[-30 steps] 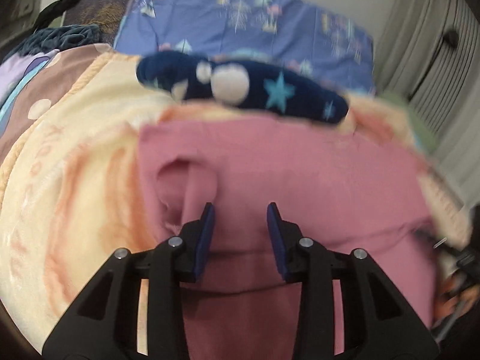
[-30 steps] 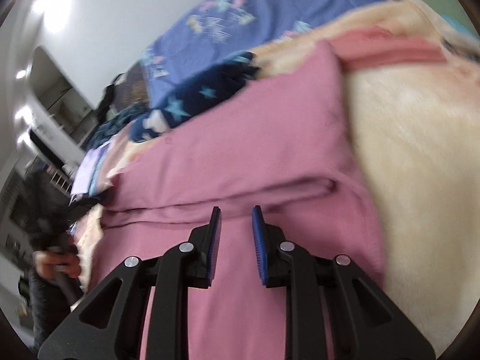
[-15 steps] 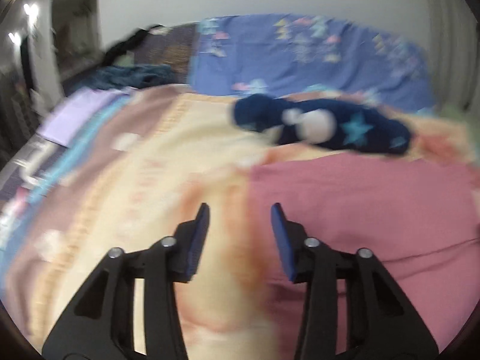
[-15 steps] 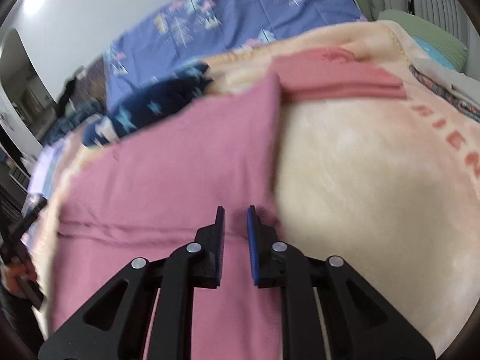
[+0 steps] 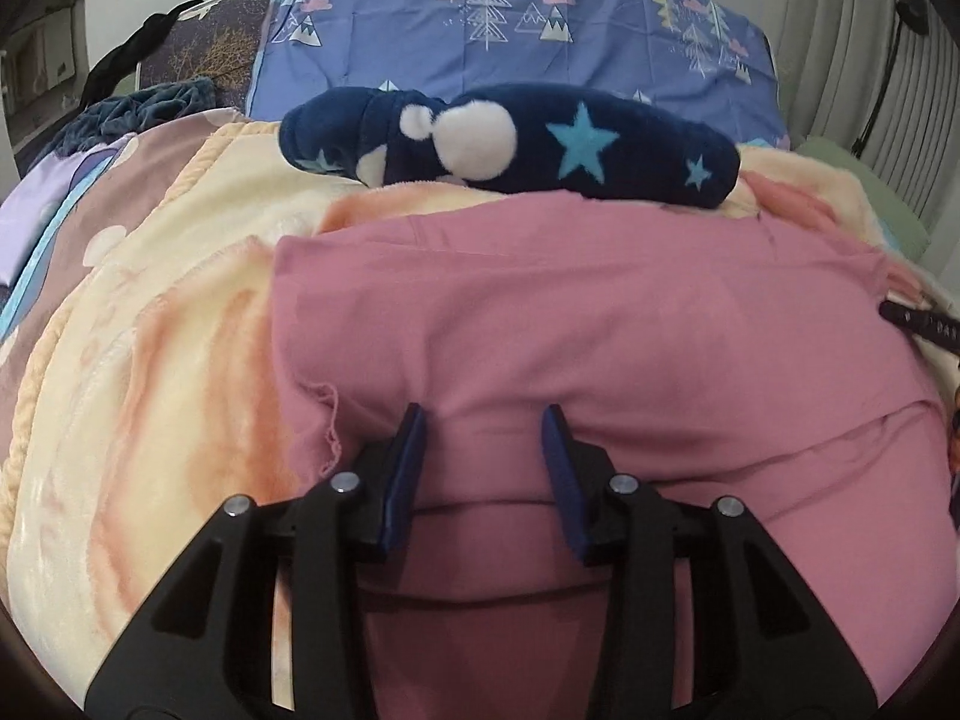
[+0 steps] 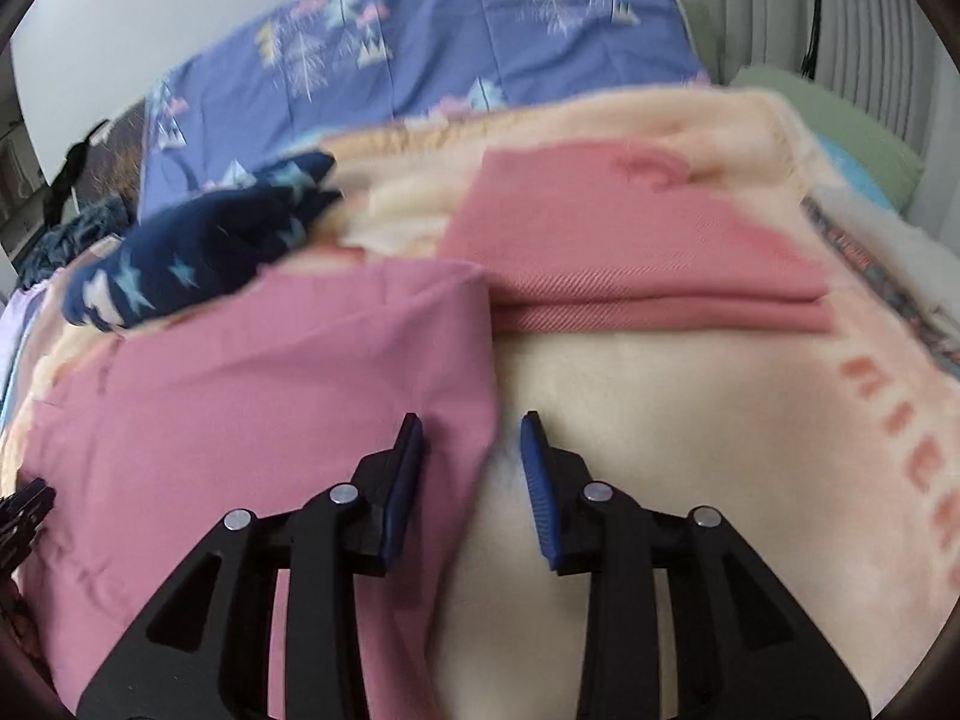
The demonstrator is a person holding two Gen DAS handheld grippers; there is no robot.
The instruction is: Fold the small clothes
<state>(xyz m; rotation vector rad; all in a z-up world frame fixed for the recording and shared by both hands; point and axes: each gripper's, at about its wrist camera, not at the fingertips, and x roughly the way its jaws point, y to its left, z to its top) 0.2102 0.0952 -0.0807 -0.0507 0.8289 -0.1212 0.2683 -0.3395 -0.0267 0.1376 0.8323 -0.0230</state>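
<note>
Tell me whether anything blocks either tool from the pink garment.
Nothing visible does. The left tool sits directly over the pink garment, jaws opening. The right tool straddles its right edge, jaws opening. The navy star plush lies beyond it.

In front of you lies a fluffy cream and peach blanket (image 5: pixel 150 372) with pink letters along one side. Behind it you see a blue pillow with printed trees and clouds (image 5: pixel 516 30), standing against the white wall (image 6: pixel 180 6). At your far right there is a pale green cushion (image 6: pixel 840 126), and beside it white vertical ribbed panels (image 5: pixel 852 60).
</note>
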